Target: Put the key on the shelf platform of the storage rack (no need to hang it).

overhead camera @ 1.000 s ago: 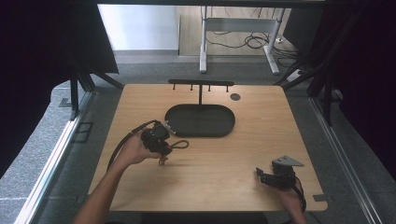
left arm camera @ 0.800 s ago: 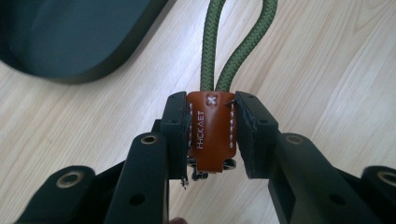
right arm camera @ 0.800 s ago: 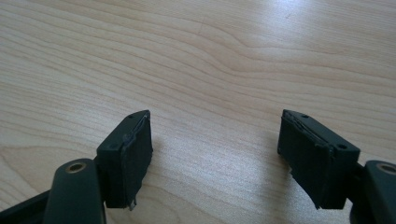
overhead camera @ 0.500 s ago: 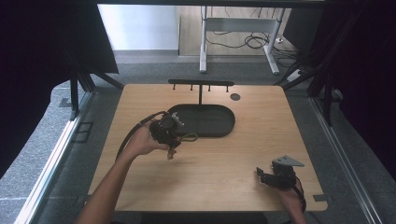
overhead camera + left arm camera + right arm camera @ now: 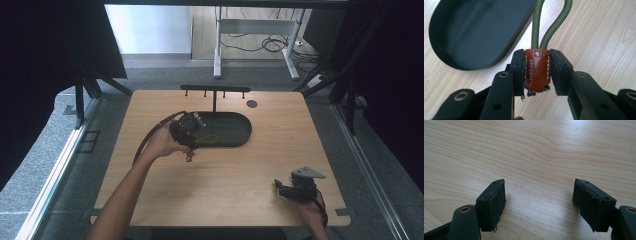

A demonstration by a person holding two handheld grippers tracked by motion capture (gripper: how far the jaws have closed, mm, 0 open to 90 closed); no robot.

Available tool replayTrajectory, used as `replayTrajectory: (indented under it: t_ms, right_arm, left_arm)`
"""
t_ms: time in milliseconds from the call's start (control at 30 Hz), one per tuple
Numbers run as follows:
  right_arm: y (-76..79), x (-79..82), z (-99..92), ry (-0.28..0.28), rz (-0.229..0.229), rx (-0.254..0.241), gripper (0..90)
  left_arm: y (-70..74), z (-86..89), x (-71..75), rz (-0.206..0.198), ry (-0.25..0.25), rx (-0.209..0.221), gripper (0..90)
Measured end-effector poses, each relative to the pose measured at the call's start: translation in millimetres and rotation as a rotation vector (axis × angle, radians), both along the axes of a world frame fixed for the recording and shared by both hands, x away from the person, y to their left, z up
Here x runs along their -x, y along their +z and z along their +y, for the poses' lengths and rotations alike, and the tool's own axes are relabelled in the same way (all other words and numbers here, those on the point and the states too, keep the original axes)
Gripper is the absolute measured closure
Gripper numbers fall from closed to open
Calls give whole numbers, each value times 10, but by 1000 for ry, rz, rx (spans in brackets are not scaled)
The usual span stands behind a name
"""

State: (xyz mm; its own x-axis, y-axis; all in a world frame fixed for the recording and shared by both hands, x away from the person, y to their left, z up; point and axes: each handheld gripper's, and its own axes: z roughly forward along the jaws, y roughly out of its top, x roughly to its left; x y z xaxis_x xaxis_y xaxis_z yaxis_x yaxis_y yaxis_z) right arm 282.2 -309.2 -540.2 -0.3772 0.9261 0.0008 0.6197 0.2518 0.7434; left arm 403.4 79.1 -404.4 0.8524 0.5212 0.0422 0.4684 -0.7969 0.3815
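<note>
A key fob hangs in my left gripper [image 5: 537, 68], whose jaws are shut on its brown leather tag [image 5: 536, 75]. The fob's olive-green cord loop [image 5: 541, 25] runs forward toward a black oval tray [image 5: 474, 30]. In the high view my left gripper [image 5: 187, 131] hovers at the left end of the tray [image 5: 232, 131], the green loop [image 5: 208, 140] lying at the tray's front rim. My right gripper [image 5: 286, 189] rests near the table's front right corner. Its jaws stand wide open over bare wood in the right gripper view [image 5: 539, 200].
A black rack with several hooks [image 5: 215, 90] stands just behind the tray. A small dark round disc [image 5: 252, 104] lies to its right. The wooden table [image 5: 280, 150] ends close in front of my right gripper.
My left gripper has carried the key fob away from me and to the right, up to the tray's left end. The right gripper has stayed put.
</note>
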Motion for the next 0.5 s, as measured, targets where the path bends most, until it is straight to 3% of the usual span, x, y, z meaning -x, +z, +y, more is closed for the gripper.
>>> replayTrajectory:
  t_ms: [500]
  right_arm:
    - [-1, -5, 1, -2, 0, 1, 262]
  left_arm:
    - [99, -176, -144, -7, -13, -18, 669]
